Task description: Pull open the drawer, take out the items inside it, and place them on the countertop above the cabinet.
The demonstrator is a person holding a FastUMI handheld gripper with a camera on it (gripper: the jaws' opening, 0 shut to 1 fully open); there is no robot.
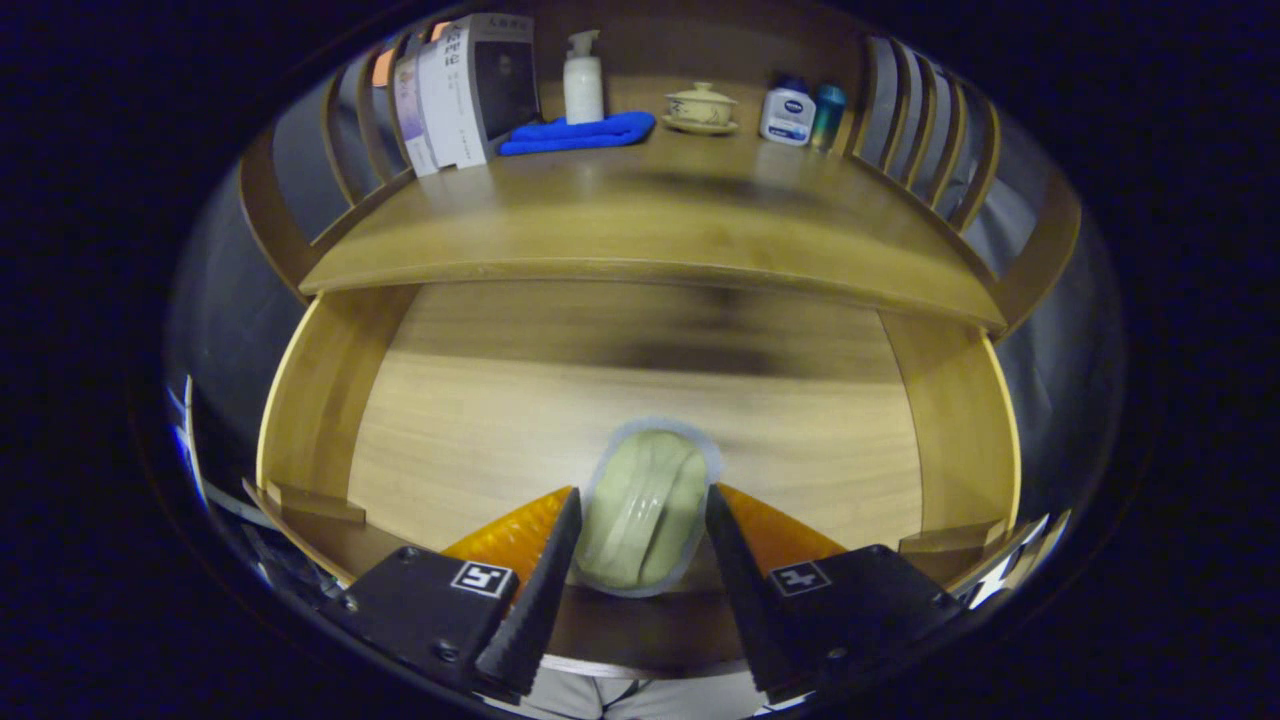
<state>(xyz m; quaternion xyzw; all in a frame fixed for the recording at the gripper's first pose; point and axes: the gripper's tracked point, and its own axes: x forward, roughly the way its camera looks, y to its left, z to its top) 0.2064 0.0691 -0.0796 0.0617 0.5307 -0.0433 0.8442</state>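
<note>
A sealed packet [648, 510] sits between the fingers [545, 570] of the gripper [640, 560], above the open drawer [640, 420]. Beyond, on the table [650, 230], stand books [465, 90], then a cloth [580, 133], bottle [583, 78], lidded cup [701, 106] and jars [788, 112].

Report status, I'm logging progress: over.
Gripper shut on pale green packet, over the open drawer. Countertop above, with free space at the front. Nothing in the way.

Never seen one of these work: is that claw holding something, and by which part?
Yes. The claw grips a pale green sealed packet by its two long sides, near its lower half, above the open drawer.
</note>
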